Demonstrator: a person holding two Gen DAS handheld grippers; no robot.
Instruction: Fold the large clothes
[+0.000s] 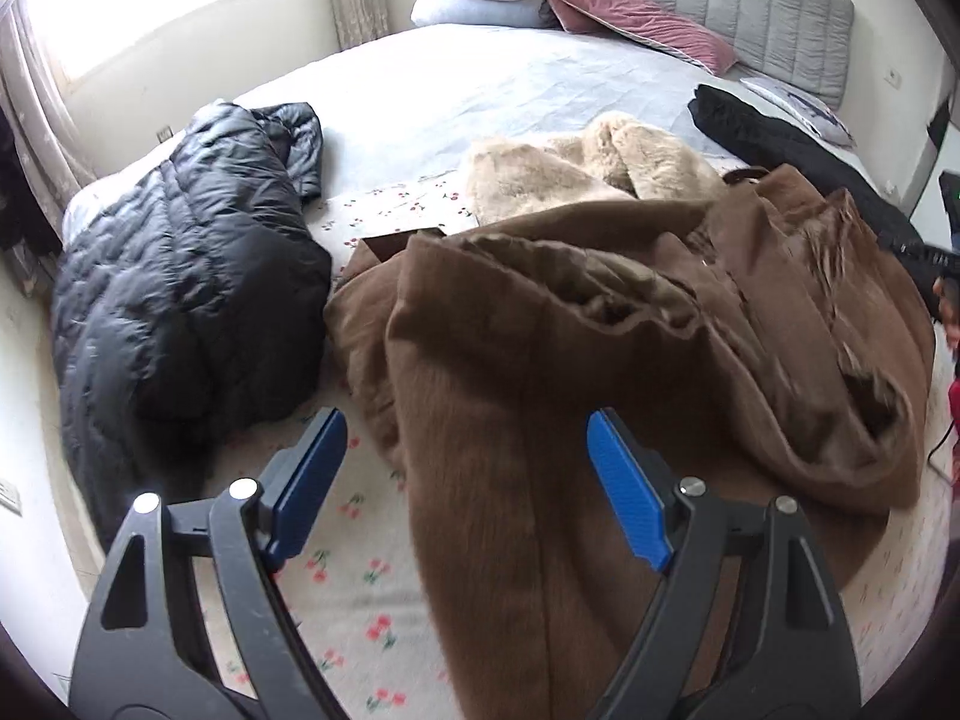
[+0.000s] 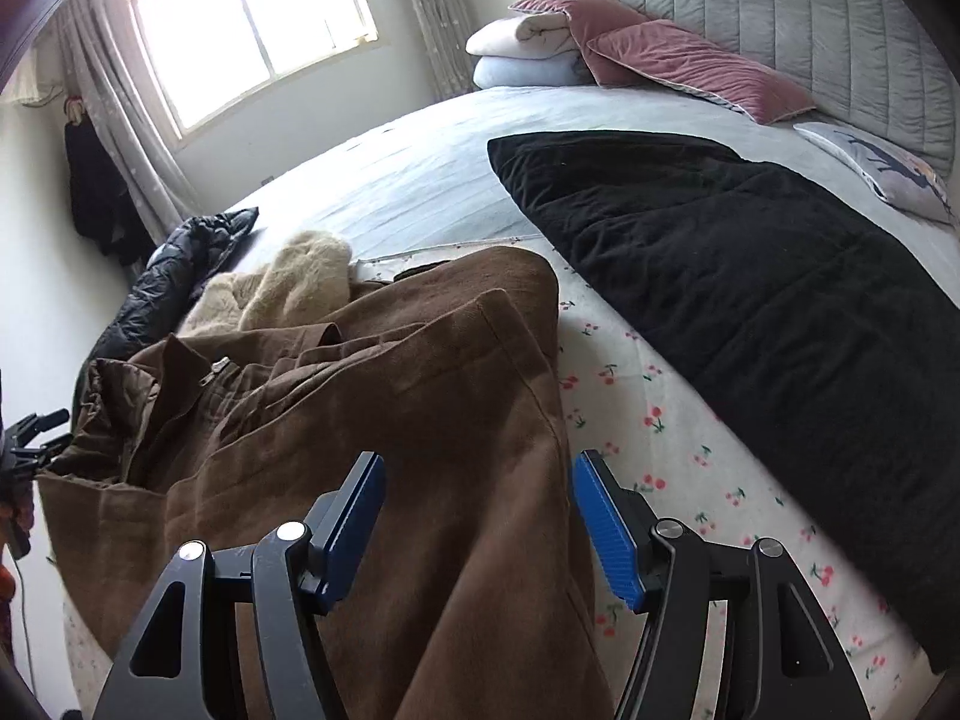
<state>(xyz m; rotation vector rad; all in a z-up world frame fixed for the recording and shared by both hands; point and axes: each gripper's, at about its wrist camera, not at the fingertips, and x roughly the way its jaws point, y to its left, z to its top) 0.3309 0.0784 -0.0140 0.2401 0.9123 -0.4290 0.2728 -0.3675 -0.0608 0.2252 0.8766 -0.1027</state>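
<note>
Left wrist view: rumpled brown coat heaped on bed.

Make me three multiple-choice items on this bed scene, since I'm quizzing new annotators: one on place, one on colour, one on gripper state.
1. Where does the black puffer jacket lie relative to the brown coat, in the left wrist view?
A. To its left
B. On top of it
C. Under it

2. What colour is the furry garment beyond the brown coat?
A. Red
B. Beige
C. Green

3. How do the left gripper and right gripper stand?
A. Both open
B. Both shut on cloth
C. One shut

Answers: 1 A, it lies left of the coat; 2 B, pale tan pile; 3 A, blue pads wide apart, clamping nothing.
</note>
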